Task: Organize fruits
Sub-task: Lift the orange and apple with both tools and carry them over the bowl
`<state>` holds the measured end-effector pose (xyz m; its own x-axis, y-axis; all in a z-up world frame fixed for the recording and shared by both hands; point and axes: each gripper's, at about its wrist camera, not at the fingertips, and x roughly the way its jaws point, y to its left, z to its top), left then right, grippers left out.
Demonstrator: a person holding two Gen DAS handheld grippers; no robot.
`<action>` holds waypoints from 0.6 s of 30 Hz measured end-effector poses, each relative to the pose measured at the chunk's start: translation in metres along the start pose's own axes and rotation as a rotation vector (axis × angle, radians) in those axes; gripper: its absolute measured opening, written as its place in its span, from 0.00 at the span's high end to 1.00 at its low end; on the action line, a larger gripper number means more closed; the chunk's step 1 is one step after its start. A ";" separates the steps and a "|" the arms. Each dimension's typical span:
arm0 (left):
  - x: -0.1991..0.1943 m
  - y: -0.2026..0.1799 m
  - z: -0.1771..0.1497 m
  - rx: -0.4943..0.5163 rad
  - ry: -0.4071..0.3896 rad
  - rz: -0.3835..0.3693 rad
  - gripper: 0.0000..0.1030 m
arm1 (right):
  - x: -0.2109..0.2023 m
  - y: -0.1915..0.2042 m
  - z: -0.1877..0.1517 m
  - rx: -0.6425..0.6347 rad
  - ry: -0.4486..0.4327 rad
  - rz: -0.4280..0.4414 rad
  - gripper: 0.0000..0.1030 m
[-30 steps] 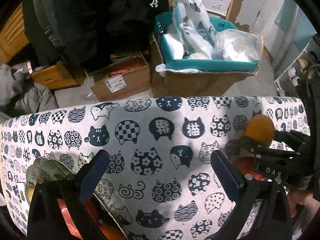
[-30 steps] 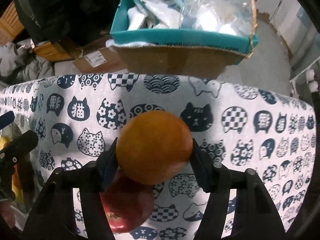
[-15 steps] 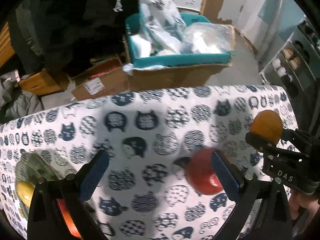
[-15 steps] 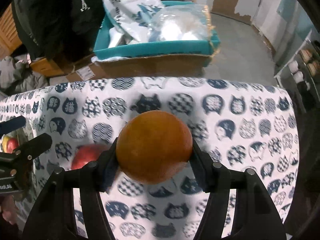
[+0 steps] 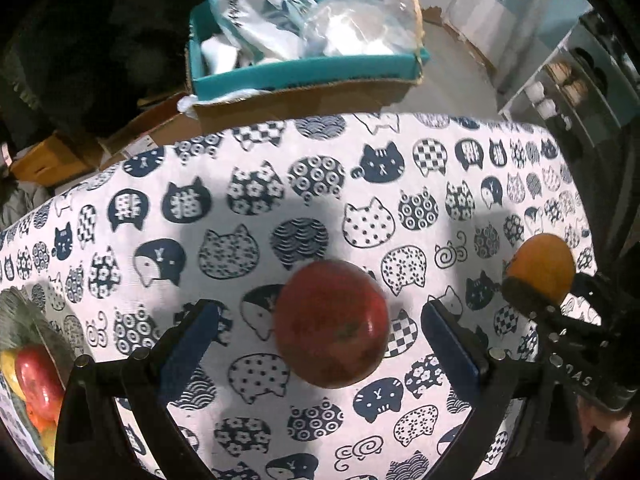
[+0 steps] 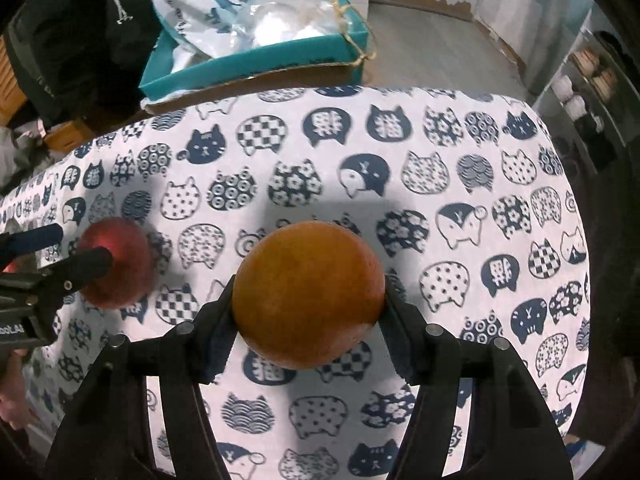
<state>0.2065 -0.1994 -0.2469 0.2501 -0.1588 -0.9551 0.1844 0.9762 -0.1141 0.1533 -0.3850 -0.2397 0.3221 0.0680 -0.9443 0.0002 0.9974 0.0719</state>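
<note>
We see both wrist views bent hard by the fisheye lens: the cloth's [image 5: 400, 168] far edge bows into an arc, and black vignette fills the corners. Light falls from above and is moderate, leaving the cloth bright in the middle and greyer toward the sides. Broad soft shadows lie on it around the apple [image 5: 332, 324] and behind the orange [image 6: 308, 294]. The apple looks slightly smeared in the left view, its skin without crisp detail. The orange is sharper, with a dull sheen on top. The far left background is nearly black; the floor [image 6: 432, 40] far right is pale and washed.
</note>
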 end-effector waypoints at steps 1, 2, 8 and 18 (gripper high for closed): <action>0.004 -0.003 0.000 0.003 0.008 0.001 0.01 | 0.000 -0.003 -0.001 0.002 0.000 0.000 0.38; 0.007 -0.004 -0.001 0.000 0.016 0.000 0.01 | 0.000 -0.004 -0.002 0.004 0.001 0.001 0.38; 0.023 -0.006 -0.002 -0.031 0.052 -0.006 0.02 | 0.002 -0.008 -0.007 -0.006 0.005 0.000 0.38; 0.039 -0.008 -0.003 -0.019 0.076 0.007 0.30 | 0.010 -0.001 -0.004 -0.009 0.013 0.013 0.38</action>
<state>0.2123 -0.2128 -0.2843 0.1778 -0.1410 -0.9739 0.1644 0.9800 -0.1119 0.1524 -0.3856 -0.2505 0.3093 0.0813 -0.9475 -0.0129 0.9966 0.0814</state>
